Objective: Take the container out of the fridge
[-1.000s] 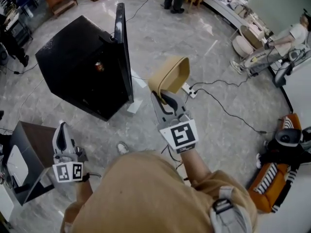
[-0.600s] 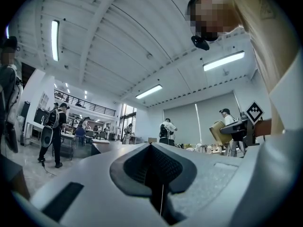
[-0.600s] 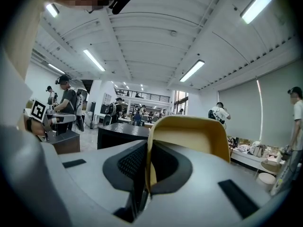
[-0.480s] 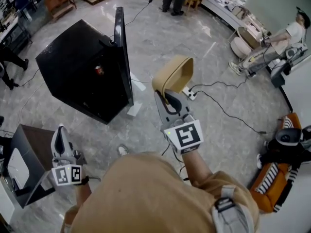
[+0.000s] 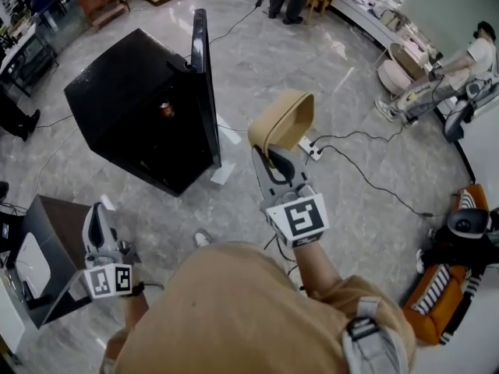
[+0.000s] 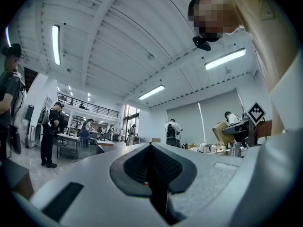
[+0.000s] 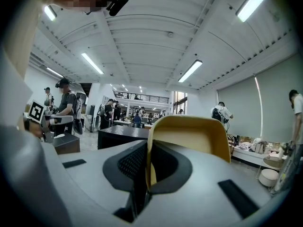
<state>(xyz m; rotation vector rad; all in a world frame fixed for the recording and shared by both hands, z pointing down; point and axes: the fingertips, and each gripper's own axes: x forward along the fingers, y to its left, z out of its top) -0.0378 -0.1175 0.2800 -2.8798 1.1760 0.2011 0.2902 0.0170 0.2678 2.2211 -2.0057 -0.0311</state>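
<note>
I hold the right gripper (image 5: 267, 156) raised to the right of the black fridge (image 5: 132, 119), well apart from it. Its fingers (image 7: 127, 167) are pressed almost together on one thin wall of the tan container (image 5: 282, 119). So the container is already outside the fridge, in the air above the floor. I think the grip is on the wall because the body is too wide to take across, and a pinch on the rim keeps it steady.

The fridge door (image 5: 204, 92) stands open, and I see it nearly edge-on. A small can (image 5: 166, 109) shows inside the fridge.

The left gripper (image 5: 95, 213) hangs low, nearer to me than the fridge and just beside a small dark cabinet (image 5: 47, 232). Its fingers (image 6: 176, 167) are closed with nothing between them. I judge it is only kept out of the way, since one gripper is enough for this load.

The inside of the fridge is mostly dark, so I cannot say what else is there. The bottom of the container is hidden from me. My own shoulders cover the floor nearest to me, and I see no worktop close by for putting the container down.
</note>
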